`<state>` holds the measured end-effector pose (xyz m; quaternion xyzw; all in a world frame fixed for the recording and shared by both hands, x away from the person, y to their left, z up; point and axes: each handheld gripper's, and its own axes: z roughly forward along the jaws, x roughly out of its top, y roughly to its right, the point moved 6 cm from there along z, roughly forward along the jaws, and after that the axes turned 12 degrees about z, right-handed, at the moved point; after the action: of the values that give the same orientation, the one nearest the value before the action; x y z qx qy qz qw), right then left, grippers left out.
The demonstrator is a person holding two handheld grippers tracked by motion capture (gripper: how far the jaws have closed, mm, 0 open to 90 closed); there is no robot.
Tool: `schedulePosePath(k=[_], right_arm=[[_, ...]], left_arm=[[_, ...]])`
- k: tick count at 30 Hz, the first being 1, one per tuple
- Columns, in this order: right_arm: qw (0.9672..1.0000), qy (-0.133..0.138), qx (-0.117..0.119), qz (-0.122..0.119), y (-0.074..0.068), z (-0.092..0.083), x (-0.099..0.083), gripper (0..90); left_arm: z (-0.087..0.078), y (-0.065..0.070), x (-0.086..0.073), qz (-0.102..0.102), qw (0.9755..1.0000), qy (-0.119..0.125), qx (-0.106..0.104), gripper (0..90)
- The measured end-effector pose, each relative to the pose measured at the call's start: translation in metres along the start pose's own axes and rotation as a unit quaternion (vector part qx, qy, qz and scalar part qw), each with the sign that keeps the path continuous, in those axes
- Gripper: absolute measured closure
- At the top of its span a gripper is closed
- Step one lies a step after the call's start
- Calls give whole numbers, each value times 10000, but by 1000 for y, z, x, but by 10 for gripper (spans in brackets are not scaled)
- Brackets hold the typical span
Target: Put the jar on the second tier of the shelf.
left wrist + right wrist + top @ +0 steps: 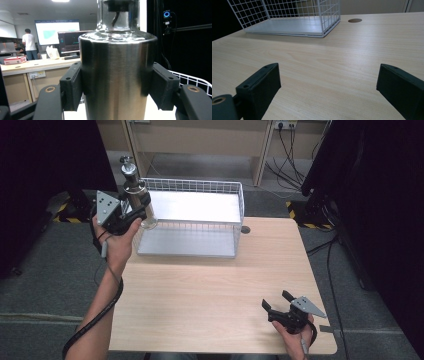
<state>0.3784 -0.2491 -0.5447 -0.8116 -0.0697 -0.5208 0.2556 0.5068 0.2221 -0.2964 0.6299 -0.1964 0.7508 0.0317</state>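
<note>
A steel flask with a clear glass top (136, 195) hangs upright in the air over the left end of the white wire basket (220, 185). My left gripper (134, 211) is shut on the flask's body (117, 75), one black pad pressing each side. My right gripper (276, 301) rests near the front right corner of the wooden table (210, 285), its jaws wide apart with nothing between them. In the right gripper view the right gripper (328, 87) looks across bare wood toward the basket (287, 15).
A round cable hole (245, 229) sits in the table just right of the basket. Dark curtains stand at both sides and cables run on the floor at the back right. A person stands by a lit screen (56, 30) far behind in the left gripper view.
</note>
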Motion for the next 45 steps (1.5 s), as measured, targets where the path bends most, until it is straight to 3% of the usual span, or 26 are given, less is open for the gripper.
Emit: schedulePosePath(k=[19, 35, 45], right_arm=[[10000, 0, 11, 42, 1, 0, 0, 56], [10000, 3, 9, 71, 1, 0, 0, 56], [10000, 9, 21, 83, 2, 0, 1, 56]], left_arm=[[26, -12, 12, 45, 9998, -11, 169, 355], [58, -27, 2, 90, 9982, -332, 499, 355], [73, -31, -11, -39, 9965, -506, 667, 355]])
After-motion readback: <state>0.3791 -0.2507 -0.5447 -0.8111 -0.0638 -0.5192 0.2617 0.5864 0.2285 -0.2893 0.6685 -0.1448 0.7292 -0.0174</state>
